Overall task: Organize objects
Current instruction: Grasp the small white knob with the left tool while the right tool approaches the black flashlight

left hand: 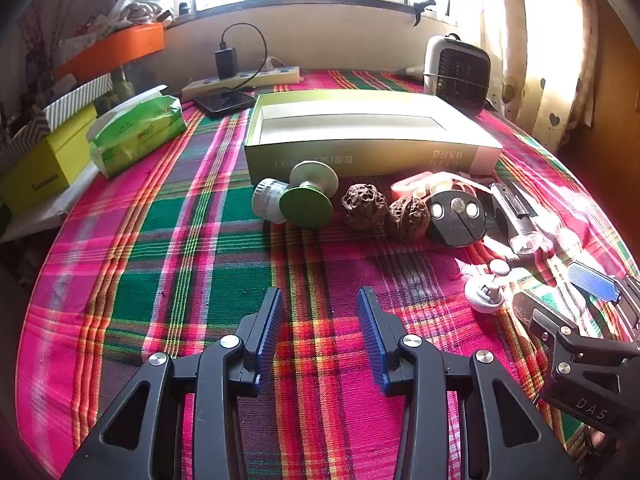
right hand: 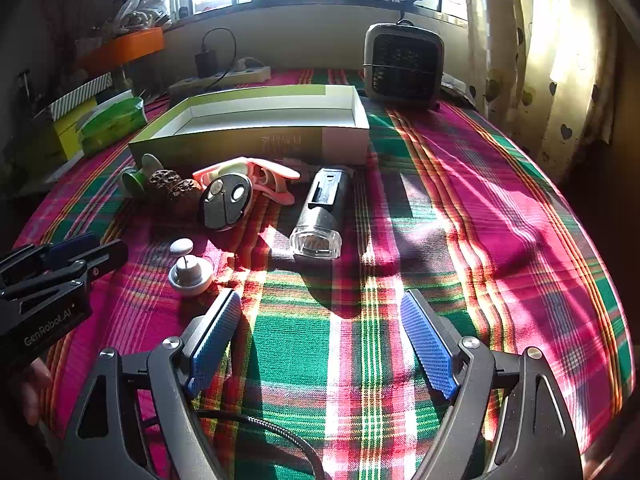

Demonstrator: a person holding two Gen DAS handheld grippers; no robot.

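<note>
An open green box (left hand: 372, 132) (right hand: 256, 120) lies on the plaid cloth. In a row before it are a white jar (left hand: 267, 199), a green spool (left hand: 308, 196), two walnuts (left hand: 364, 206) (right hand: 176, 188), a round black device (left hand: 456, 218) (right hand: 226, 206), a pink clip (left hand: 420, 182) (right hand: 248, 172) and a black torch with a clear end (left hand: 516, 216) (right hand: 320, 216). A small white knob (left hand: 486, 296) (right hand: 190, 274) sits nearer. My left gripper (left hand: 321, 292) (right hand: 80, 252) hovers open and empty short of the row. My right gripper (right hand: 322, 296) (left hand: 568, 292) is wide open over bare cloth, right of the knob.
A green tissue pack (left hand: 136, 132) and a yellow box (left hand: 48, 168) stand at the left edge. At the back are a power strip (left hand: 244, 78), a black pad (left hand: 224, 100) and a small heater (left hand: 456, 76) (right hand: 404, 64). A curtain (right hand: 560, 60) hangs on the right.
</note>
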